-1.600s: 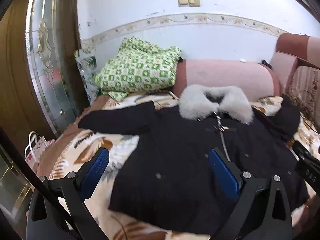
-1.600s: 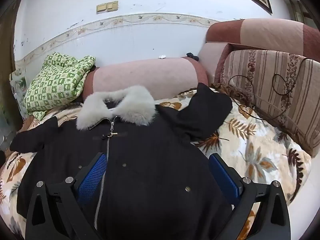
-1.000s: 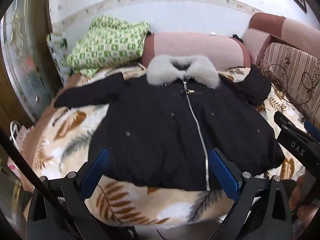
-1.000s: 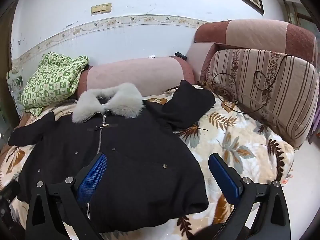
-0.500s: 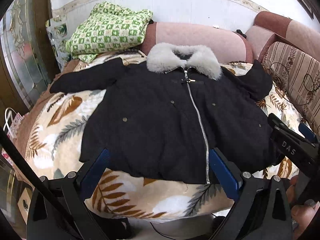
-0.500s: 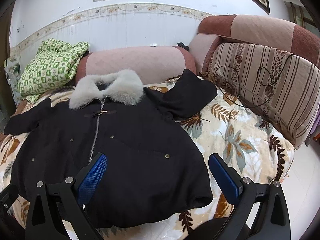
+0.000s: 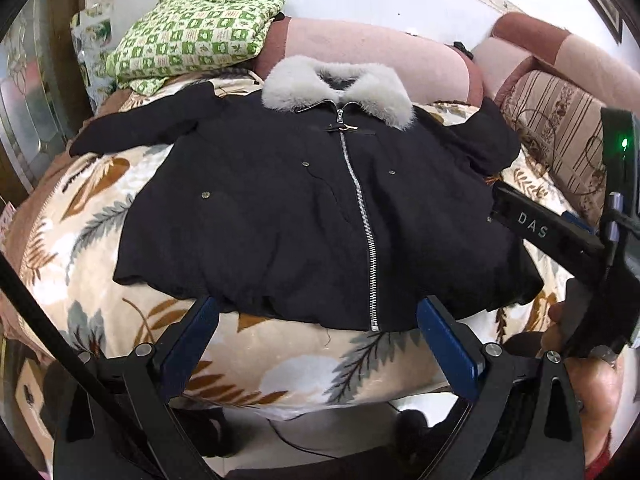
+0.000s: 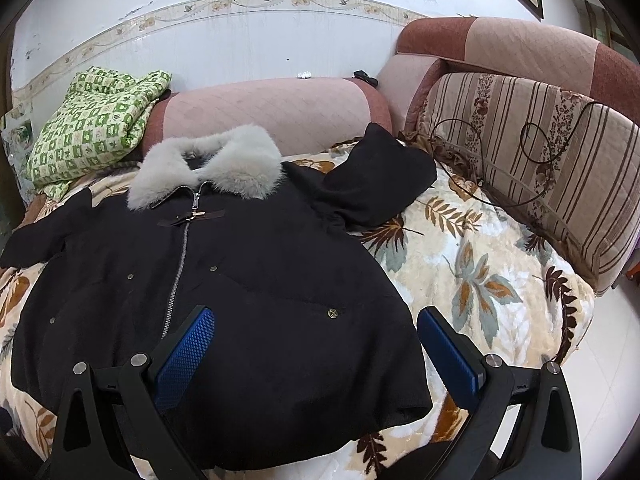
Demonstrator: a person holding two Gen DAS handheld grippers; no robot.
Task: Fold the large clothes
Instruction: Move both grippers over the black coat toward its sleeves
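Since the earlier frames both grippers have drawn back from the black coat (image 7: pixel 304 216), so that in the left wrist view its whole hem now shows, where before the pads stood over the cloth.

The coat lies flat and zipped on the leaf-patterned blanket (image 7: pixel 280 364), front side up, with its grey fur collar (image 7: pixel 336 88) at the far end from the jaws. One sleeve (image 7: pixel 144 124) stretches out to the far left of the left jaws, and the other sleeve (image 8: pixel 376 176) lies bunched to the far right, ahead of the right jaws.

The left gripper (image 7: pixel 316 340) is released, its blue pads wide apart and holding nothing. The hem of the coat lies just ahead of its fingertips, and the silver zipper (image 7: pixel 360 216) ends between the two pads, nearer to the right one.

The right gripper (image 8: pixel 316 356) is also spread wide and holds nothing. It hovers over the right lower part of the coat; the coat's corner lies between its pads, with the right pad at the edge of the cloth over the blanket.

Behind the collar stands a pink bolster (image 8: pixel 272 112), and a green checked quilt (image 8: pixel 92 124) lies to the far left of it. A striped cushion (image 8: pixel 532 160) with a dark cable on it is to the far right of the right jaws.
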